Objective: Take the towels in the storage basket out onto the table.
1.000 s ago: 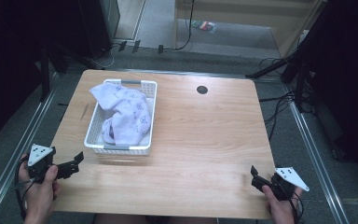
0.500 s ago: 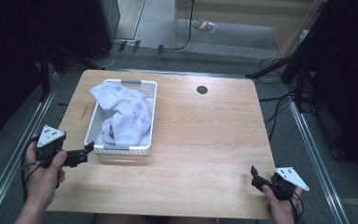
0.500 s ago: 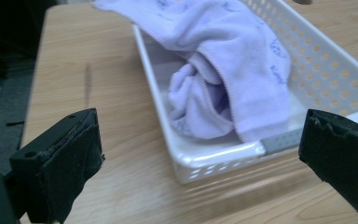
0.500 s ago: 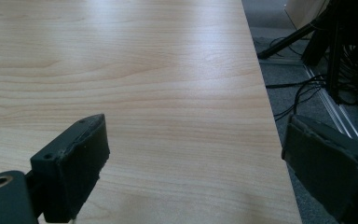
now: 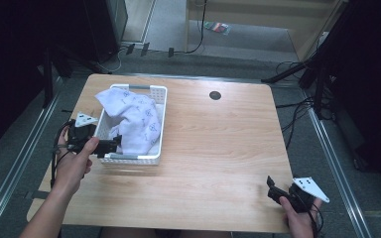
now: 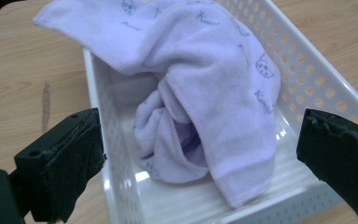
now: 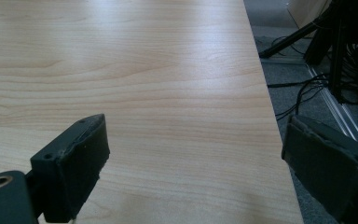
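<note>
the towel (image 6: 214,93) is soft pale-lilac cloth, a fine matt pile with a stitched hem and faint printed marks. the basket (image 6: 307,70) is white plastic, perforated, smooth and slightly glossy, catching light on its floor. the table (image 7: 144,70) is light wood-grain, smooth with a low sheen. the left gripper (image 6: 205,163) has jaws with matt black pads, rough and foam-like, worn at the edges.

A towel (image 5: 131,116) lies in a basket (image 5: 159,130) on the table's (image 5: 218,148) left half. The left gripper (image 5: 110,146) sits at the basket's near-left corner; the right gripper (image 5: 273,188) at the table's near-right corner.
</note>
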The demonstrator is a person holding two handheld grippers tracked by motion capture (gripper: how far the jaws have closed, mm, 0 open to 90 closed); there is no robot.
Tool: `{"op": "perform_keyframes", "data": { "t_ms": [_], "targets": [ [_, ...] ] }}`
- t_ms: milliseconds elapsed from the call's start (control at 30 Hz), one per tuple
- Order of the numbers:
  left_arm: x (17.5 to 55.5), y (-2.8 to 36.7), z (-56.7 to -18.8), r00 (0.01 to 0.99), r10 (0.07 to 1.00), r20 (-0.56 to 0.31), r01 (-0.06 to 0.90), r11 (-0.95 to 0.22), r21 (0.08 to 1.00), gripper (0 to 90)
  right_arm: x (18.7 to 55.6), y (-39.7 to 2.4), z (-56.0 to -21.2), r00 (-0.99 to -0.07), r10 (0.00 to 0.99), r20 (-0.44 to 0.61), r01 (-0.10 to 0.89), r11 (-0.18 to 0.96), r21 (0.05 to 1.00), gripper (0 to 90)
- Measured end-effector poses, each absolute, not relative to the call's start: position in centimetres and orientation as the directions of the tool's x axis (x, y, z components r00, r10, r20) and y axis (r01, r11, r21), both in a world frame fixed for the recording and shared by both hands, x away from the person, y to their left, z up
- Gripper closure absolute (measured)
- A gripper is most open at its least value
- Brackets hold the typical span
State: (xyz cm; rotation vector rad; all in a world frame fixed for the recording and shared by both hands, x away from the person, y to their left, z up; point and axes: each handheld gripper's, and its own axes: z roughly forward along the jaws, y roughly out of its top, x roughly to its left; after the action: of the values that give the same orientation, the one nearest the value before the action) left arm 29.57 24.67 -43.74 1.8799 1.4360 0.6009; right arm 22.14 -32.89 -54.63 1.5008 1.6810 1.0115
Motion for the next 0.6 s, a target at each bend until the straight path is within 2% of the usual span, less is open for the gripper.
{"op": "perform_keyframes", "data": {
  "t_ms": [333,600],
  "targets": [
    [33.2,22.8,-44.4,0.276,0.958,-0.075,0.688,-0.143,0.712,0.0,22.2,-32.9,-54.6,-0.126,0.992,0.022,0.488,0.043,0.872,7.3],
    [36.5,21.0,-45.1,0.268,0.962,-0.053,0.724,-0.165,0.67,0.0,22.2,-32.9,-54.6,-0.132,0.991,0.02,0.487,0.048,0.872,7.4]
  ]
}}
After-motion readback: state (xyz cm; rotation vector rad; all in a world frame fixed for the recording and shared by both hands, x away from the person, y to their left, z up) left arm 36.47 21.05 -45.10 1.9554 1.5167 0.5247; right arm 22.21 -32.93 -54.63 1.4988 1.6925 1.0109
